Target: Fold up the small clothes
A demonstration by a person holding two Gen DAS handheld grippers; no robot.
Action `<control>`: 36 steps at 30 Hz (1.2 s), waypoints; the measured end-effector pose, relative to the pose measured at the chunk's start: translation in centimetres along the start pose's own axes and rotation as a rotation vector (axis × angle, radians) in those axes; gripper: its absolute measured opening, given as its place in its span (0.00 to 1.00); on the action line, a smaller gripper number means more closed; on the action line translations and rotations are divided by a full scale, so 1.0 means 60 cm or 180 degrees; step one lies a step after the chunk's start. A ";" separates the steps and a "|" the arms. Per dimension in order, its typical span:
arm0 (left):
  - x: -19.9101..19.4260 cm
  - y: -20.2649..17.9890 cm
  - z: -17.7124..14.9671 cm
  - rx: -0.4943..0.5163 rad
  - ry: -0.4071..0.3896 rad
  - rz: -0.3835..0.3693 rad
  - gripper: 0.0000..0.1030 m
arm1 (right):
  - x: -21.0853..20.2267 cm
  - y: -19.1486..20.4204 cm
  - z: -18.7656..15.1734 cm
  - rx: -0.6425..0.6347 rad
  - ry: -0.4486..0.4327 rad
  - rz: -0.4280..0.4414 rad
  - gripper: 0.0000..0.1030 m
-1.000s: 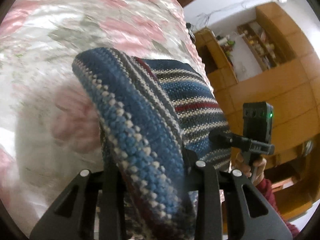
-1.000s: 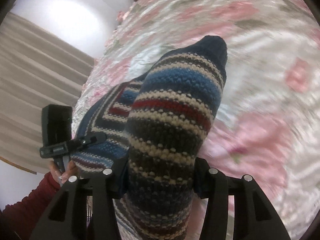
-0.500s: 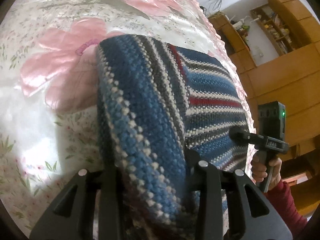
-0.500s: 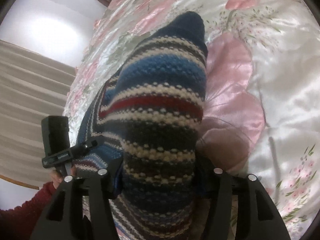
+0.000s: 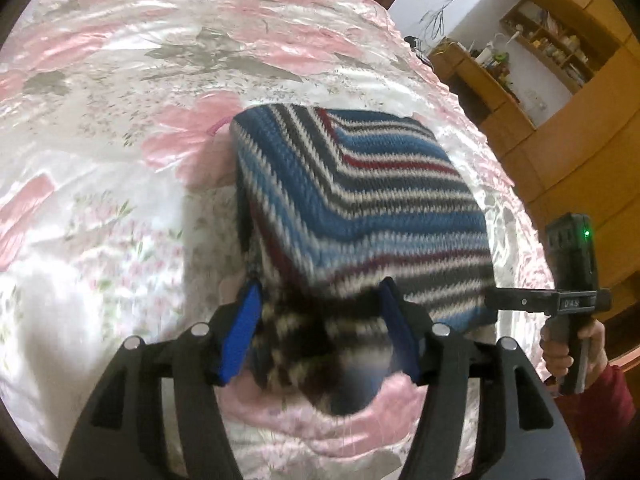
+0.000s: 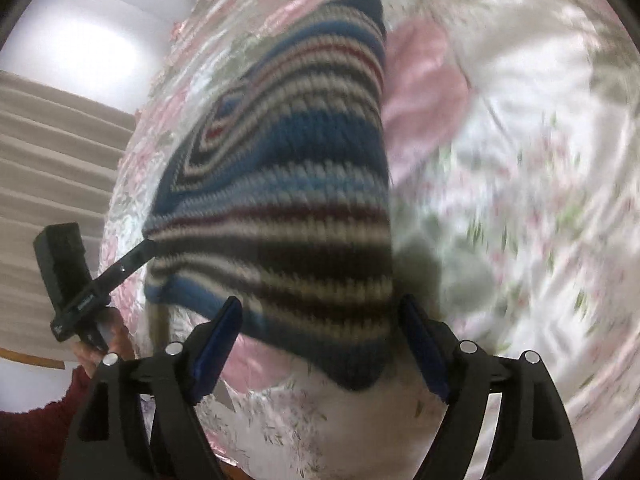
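The striped garment [image 5: 360,208] is a thick, coarse knit, woolly and matt, its stitches standing out in ridges. Under it the bedspread [image 5: 120,80] is a smooth, satiny cloth with a bright sheen. The left gripper [image 5: 320,328] and right gripper [image 6: 320,340] are matt black plastic with small shiny metal screw heads, and their fingers [image 5: 242,332] carry blue rubbery-looking pads. The cupboards [image 5: 580,140] are smooth, lacquered wood.
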State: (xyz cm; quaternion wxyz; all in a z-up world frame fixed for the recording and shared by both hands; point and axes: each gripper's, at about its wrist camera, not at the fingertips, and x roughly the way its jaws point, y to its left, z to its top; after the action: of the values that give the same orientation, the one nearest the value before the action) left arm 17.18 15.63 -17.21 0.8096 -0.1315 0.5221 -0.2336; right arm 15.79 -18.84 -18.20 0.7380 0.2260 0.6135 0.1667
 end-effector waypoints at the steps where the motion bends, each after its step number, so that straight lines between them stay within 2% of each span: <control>1: 0.001 0.002 -0.007 -0.0028 0.0015 0.0026 0.58 | 0.006 0.000 -0.003 0.0027 0.0001 0.0000 0.71; 3: 0.006 0.009 -0.013 -0.0128 0.0057 0.0059 0.56 | 0.016 -0.005 -0.008 0.0118 0.0036 0.0097 0.48; 4: 0.006 0.009 -0.016 -0.0143 0.0072 0.0092 0.53 | 0.017 -0.007 -0.009 0.0150 0.0047 0.0095 0.44; 5: 0.006 0.008 -0.016 -0.0159 0.0096 0.0118 0.51 | 0.012 -0.005 -0.008 0.0137 0.0023 0.0077 0.33; 6: 0.005 0.008 -0.017 -0.0157 0.0096 0.0117 0.48 | 0.003 -0.003 -0.008 0.0132 -0.0002 0.0108 0.26; 8: 0.006 0.000 -0.016 -0.0090 0.0090 0.0215 0.48 | -0.020 0.001 -0.007 0.0127 -0.0112 0.0159 0.24; 10: 0.010 -0.001 -0.023 -0.0067 0.0098 0.0272 0.48 | -0.030 0.012 -0.008 0.0068 -0.0191 0.0077 0.24; 14: 0.033 0.022 -0.037 -0.0219 0.0177 0.0250 0.51 | 0.010 0.005 -0.021 0.0058 -0.0114 -0.0119 0.23; 16: 0.039 0.033 -0.043 -0.0296 0.0173 0.0198 0.55 | 0.029 0.001 -0.020 0.0165 -0.0120 -0.0061 0.24; 19: 0.043 0.035 -0.044 -0.0236 0.0158 0.0230 0.59 | 0.040 -0.012 -0.021 0.0233 -0.0149 -0.0011 0.25; 23: 0.046 0.033 -0.040 -0.0211 0.0170 0.0288 0.62 | 0.048 -0.001 -0.019 0.0148 -0.0182 -0.0171 0.25; 26: 0.032 0.031 -0.037 -0.0270 0.0183 0.0321 0.63 | 0.043 0.012 -0.019 0.0153 -0.0247 -0.0266 0.31; 29: 0.001 0.019 -0.037 -0.0243 0.0136 0.0449 0.64 | 0.022 0.043 -0.034 0.0106 -0.0412 -0.0517 0.48; 36: -0.073 0.003 -0.059 -0.0223 0.0091 0.0761 0.67 | -0.040 0.071 -0.099 0.0165 -0.0714 -0.0786 0.54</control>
State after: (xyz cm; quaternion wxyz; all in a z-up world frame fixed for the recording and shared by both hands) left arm 12.49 18.18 -15.35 0.8191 -0.0931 0.5533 -0.1189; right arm 9.61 -15.73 -14.81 0.8107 0.1851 0.5544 0.0326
